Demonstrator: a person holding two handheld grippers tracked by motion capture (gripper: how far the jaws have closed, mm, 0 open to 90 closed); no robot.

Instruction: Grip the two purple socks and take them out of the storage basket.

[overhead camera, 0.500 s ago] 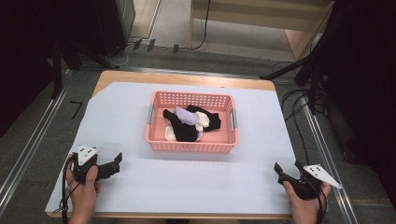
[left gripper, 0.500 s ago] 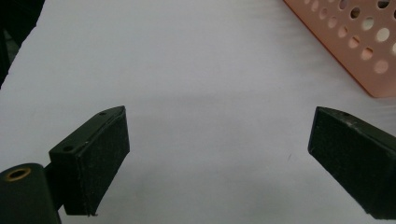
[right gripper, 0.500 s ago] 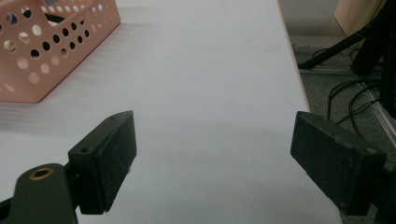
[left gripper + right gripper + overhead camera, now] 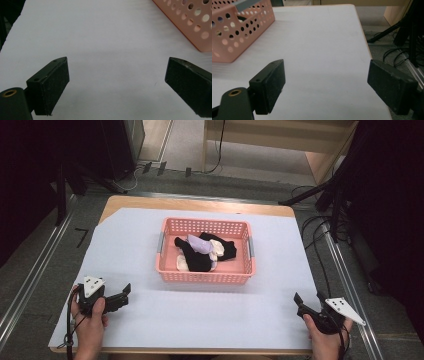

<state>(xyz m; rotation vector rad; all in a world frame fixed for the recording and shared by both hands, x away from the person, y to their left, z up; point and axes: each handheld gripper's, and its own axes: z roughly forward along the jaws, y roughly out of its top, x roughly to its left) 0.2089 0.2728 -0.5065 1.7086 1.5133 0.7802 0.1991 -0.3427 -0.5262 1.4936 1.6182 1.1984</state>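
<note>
High view: bench [image 4: 210, 325] under white sheet fills frame centre; pink basket [image 4: 205, 275] sits just above centre, socks [image 4: 202, 251] heaped inside it, black, lilac, cream. Left gripper [image 4: 122, 296] lower left, right gripper [image 4: 301, 304] lower right, both well apart from basket, jaws wide, holding nothing. Judgement: nothing taken out yet, sorting of socks all left to do

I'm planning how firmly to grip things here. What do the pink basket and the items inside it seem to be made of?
The pink basket looks like moulded plastic with a matte finish: rigid walls with regular punched holes. The black sock and lilac sock look like soft knit fabric, since they lie limp and crumpled. The exact fibre can't be told.
</note>
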